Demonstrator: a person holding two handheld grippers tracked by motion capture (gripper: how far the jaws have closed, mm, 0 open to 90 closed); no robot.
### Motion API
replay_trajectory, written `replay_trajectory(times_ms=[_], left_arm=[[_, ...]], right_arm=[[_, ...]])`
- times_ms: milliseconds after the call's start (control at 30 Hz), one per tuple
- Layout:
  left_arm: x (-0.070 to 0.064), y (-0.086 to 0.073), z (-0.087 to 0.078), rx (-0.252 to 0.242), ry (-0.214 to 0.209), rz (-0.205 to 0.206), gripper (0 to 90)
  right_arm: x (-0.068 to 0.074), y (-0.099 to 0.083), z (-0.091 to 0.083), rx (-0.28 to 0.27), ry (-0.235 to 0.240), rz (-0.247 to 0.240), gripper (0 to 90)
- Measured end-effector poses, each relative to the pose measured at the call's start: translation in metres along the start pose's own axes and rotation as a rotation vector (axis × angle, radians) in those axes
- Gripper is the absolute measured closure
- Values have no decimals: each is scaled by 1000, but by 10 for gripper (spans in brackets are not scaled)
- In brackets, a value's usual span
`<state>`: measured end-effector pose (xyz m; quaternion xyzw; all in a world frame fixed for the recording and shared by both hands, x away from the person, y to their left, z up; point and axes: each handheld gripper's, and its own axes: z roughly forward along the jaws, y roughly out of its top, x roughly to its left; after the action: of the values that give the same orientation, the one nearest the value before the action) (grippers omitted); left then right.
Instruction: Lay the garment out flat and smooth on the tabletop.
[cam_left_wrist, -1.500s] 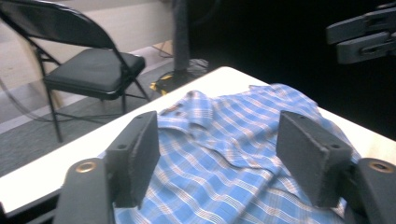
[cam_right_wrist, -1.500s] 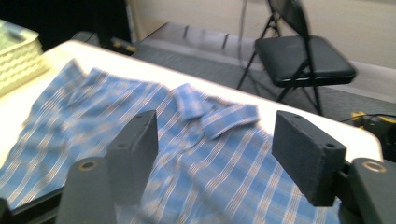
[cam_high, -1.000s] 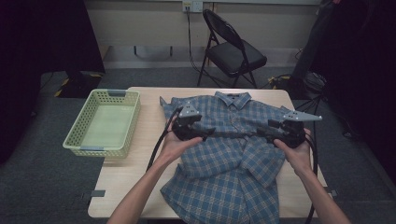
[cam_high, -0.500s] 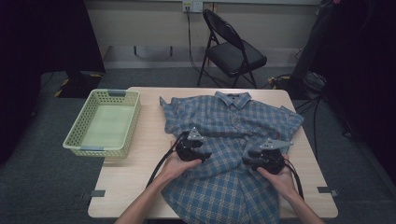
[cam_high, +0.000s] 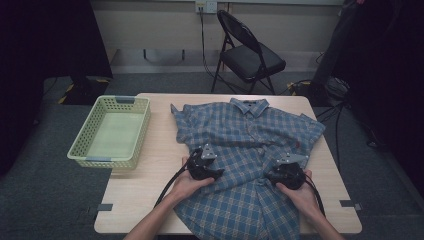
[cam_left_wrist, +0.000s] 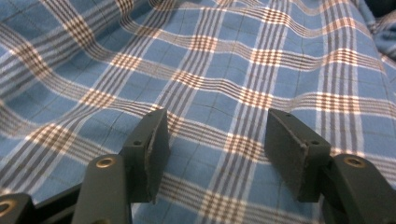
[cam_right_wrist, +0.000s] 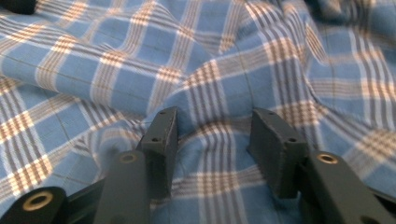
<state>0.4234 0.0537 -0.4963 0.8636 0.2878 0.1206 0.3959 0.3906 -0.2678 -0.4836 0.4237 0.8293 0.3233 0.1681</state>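
A: Both tongs have come back toward the person since a second ago, from up near the chest of the plaid shirt to its waist.

B: And their state?

A: Left tongs stand wide, nothing between them, cloth flat beneath. Right tongs are also wide, astride a raised fold.

B: So where's the shirt?

A: Spread on the desk under both tongs, hem hanging off the near edge. I'd judge they're repositioning to pinch the lower half for a fold.
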Motion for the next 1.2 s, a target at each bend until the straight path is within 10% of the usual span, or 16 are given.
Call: replay_trajectory(times_ms=[467, 933, 1100, 1200], left_arm=[[-40, -25, -25, -17, -31, 4, 396], [-89, -44, -55, 47, -106, 66, 395], [-92, -38, -64, -1, -126, 108, 432], [-76, -20, -59, -33, -88, 47, 383]], right_arm=[[4, -30, -21, -50, 36, 18, 518], [41, -66, -57, -30, 81, 1, 516], [45, -63, -67, 41, 144, -8, 504], [34, -45, -67, -22, 152, -5, 463]])
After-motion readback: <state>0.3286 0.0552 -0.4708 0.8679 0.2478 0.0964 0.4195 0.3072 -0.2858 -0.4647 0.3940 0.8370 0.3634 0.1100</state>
